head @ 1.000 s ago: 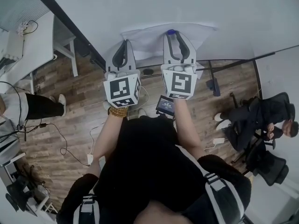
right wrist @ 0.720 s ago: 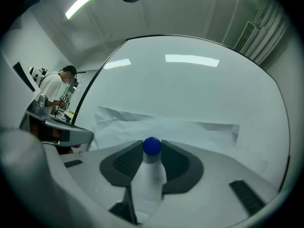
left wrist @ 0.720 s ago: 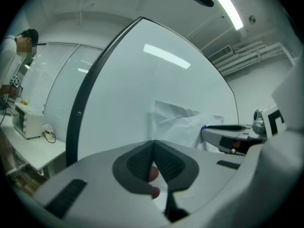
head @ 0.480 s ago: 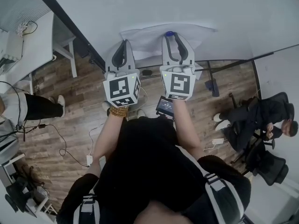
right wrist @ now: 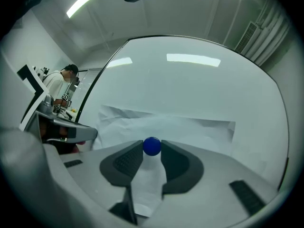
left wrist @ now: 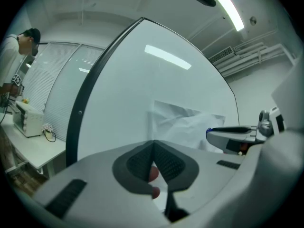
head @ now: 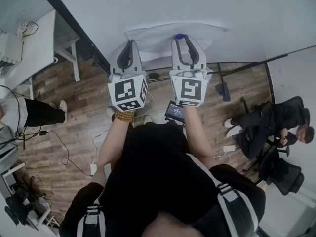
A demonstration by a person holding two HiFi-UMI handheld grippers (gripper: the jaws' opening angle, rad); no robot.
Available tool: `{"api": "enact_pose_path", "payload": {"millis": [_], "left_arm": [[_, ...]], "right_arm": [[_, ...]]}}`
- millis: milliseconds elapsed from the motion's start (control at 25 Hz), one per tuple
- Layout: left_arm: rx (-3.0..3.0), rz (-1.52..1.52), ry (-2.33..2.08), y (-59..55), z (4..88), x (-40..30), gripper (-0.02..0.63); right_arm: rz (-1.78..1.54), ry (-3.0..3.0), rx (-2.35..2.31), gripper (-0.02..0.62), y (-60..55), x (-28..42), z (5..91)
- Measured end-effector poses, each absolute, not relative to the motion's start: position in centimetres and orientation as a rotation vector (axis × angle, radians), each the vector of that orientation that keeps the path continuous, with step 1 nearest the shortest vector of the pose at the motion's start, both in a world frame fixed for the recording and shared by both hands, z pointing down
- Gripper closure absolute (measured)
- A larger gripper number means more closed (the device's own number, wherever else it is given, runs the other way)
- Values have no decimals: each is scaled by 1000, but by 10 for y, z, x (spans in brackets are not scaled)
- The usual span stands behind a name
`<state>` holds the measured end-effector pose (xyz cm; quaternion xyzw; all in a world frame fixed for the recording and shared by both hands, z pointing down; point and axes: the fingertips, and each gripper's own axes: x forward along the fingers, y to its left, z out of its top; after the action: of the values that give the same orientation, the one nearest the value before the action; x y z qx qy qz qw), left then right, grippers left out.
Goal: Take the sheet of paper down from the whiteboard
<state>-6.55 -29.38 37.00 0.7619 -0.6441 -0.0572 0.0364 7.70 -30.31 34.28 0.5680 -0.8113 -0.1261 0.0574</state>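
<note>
The sheet of paper [head: 153, 37] hangs creased on the whiteboard [head: 207, 9], its top edge pinned near the middle by a round blue magnet [head: 180, 35]. In the right gripper view the sheet [right wrist: 190, 129] spreads wide to both sides of the magnet [right wrist: 152, 146], with a narrow flap of it showing between the jaws below.

The right gripper [head: 183, 39] is clamped on that magnet, one jaw tip against each side of the ball. The left gripper [head: 130, 43] is at the sheet's left edge. In its own view the jaws meet tip to tip exactly where the paper's vertical edge [left wrist: 185, 125] runs into them, and white paper shows in the gap below, so they look pinched on the sheet. The two grippers sit side by side, apart, with a marker cube on each.

A beaded bracelet [head: 124, 117] circles the left wrist, and a small screen [head: 175, 111] shows below the right gripper. Beyond the whiteboard's dark frame [head: 74, 26] lies a wood-plank floor [head: 74, 107]. A white tabletop [head: 29, 48] stands at far left, and a person in dark clothes [head: 276, 127] sits at right.
</note>
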Motion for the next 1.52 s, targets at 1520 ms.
{"api": "enact_pose_path", "payload": {"millis": [1520], "left_arm": [[2360, -127, -2030, -297, 373, -68, 597]], "right_arm": [[-380, -2420, 1765, 479, -257, 126, 347]]}}
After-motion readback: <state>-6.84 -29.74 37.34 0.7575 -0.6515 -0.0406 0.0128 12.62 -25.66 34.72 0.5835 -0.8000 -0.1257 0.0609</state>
